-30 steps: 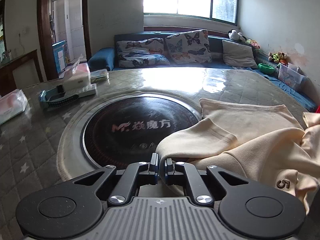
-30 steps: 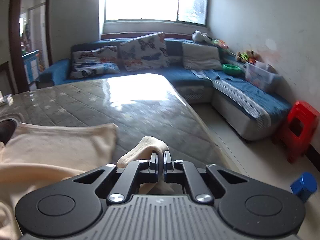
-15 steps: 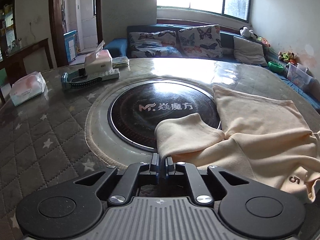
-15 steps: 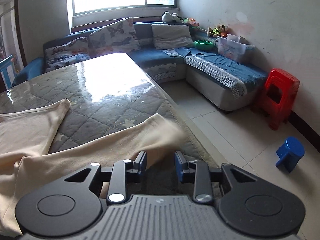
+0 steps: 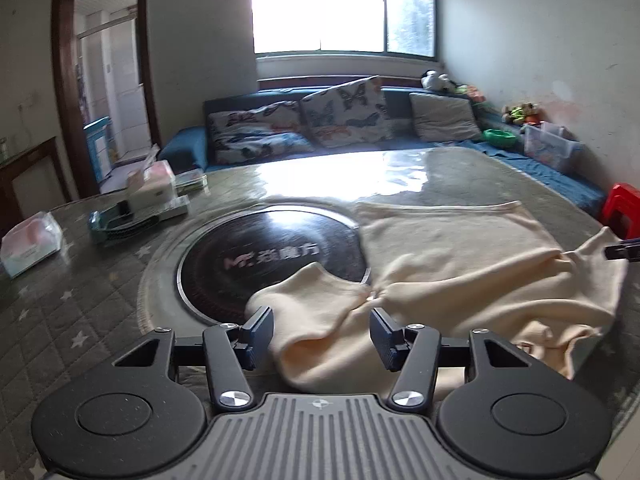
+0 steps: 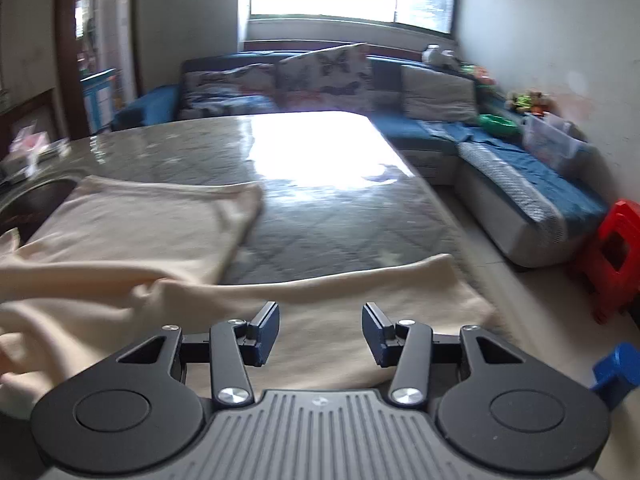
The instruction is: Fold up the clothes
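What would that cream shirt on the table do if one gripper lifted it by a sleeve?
The cream shirt would probably sag limply, since it already lies in soft bunched wrinkles. It looks light. On the glossy table it might slide rather than stay put.

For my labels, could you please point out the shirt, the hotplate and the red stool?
shirt (image 5: 452, 240): left wrist view, flat body panel.
hotplate (image 5: 256, 256): left wrist view, dark glass centre.
red stool (image 6: 616, 256): right wrist view, its side.

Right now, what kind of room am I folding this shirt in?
Most likely a home living room: a blue sofa with butterfly cushions under the window, stuffed toys on its back, and a covered table holding the cream shirt.
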